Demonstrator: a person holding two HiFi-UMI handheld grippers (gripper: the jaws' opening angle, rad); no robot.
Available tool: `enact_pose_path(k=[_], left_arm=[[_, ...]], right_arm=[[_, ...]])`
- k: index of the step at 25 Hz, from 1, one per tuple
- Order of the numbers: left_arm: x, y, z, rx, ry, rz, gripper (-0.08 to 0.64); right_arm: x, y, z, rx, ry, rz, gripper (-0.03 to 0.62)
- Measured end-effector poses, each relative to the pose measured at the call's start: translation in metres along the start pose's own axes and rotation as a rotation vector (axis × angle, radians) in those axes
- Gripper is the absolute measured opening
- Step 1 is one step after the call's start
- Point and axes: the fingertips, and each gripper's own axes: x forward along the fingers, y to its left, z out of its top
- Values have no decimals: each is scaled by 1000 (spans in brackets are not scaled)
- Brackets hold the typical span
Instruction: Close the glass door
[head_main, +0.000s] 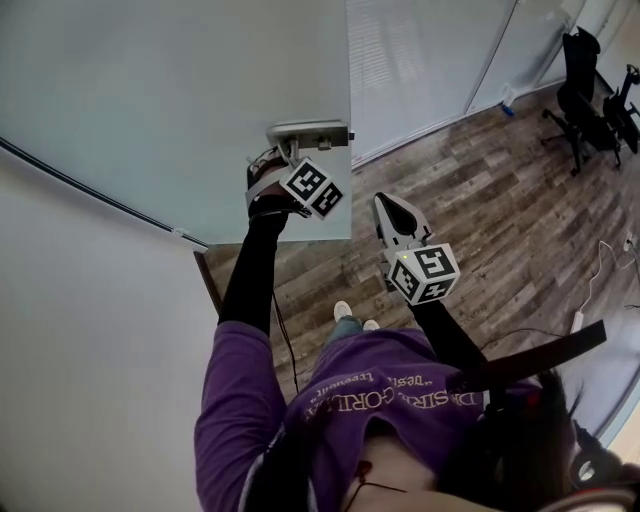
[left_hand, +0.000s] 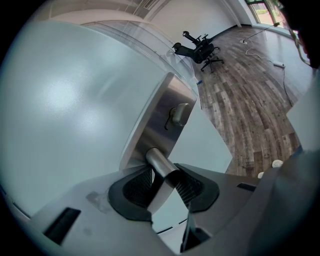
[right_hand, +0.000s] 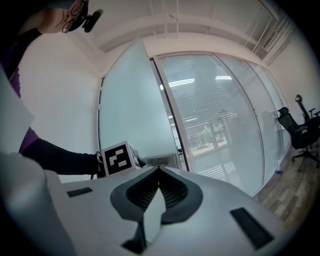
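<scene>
The frosted glass door (head_main: 180, 100) stands ajar, with its free edge toward the wooden floor. A steel lock plate (head_main: 310, 131) on that edge carries a round metal lever handle (left_hand: 161, 166). My left gripper (head_main: 283, 160) is shut on this handle, and in the left gripper view both black pads (left_hand: 188, 187) press against the bar. A small thumb-turn knob (left_hand: 178, 114) sits on the plate (left_hand: 165, 125) above the lever. My right gripper (head_main: 388, 210) hovers to the right of the door edge, shut with nothing in it; its tips (right_hand: 159, 170) meet, and it points level at the door (right_hand: 131, 110).
A white wall (head_main: 90, 350) runs along the left. Fixed glass panels with blinds (head_main: 420, 60) stand beyond the door. Black office chairs (head_main: 585, 90) are at the far right, and cables (head_main: 590, 300) trail across the wood floor (head_main: 480, 200). The person's feet (head_main: 345, 312) are below the grippers.
</scene>
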Motion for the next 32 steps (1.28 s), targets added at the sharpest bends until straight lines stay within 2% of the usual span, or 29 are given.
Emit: enact_pose_path(k=[7, 12, 17, 23, 32], left_arm=[[17, 10, 8, -8, -5, 2, 123], [32, 40, 36, -14, 7, -11, 123], [47, 36, 30, -34, 12, -25, 124], [51, 48, 44, -46, 20, -39, 124], [71, 45, 40, -68, 36, -25, 124]], right_arm=[[33, 5, 3, -1, -15, -29, -2], [70, -5, 32, 2, -23, -54, -2], [82, 5, 18, -21, -25, -64, -2], [91, -11, 37, -41, -38, -77, -2], [115, -35, 48, -68, -74, -56, -2]])
